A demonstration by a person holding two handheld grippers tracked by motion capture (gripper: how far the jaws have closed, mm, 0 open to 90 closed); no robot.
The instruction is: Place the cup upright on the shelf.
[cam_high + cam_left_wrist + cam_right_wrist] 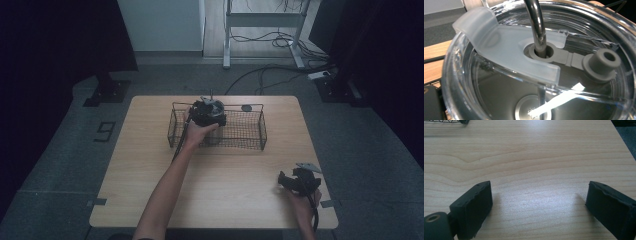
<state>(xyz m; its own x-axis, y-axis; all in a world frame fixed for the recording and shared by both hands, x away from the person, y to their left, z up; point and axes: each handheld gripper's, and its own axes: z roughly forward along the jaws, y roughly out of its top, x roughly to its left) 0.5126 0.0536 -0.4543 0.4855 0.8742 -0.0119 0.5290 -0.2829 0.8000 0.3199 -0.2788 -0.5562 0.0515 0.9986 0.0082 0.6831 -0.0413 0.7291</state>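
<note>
High view overhead, facing forward-down; gripper views close: left on cup lid (534,65) probably, right on table (536,157).

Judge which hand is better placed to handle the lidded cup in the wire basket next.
Left. The left gripper is at the wire basket, right over the cup's clear lid and metal straw. The right gripper rests open on bare table.

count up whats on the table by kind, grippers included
wire basket: 1
clear lidded cup with metal straw, at the left gripper in the basket: 1
small dark round thing beyond the basket: 1
grippers, left gripper and right gripper: 2
total: 5
</note>
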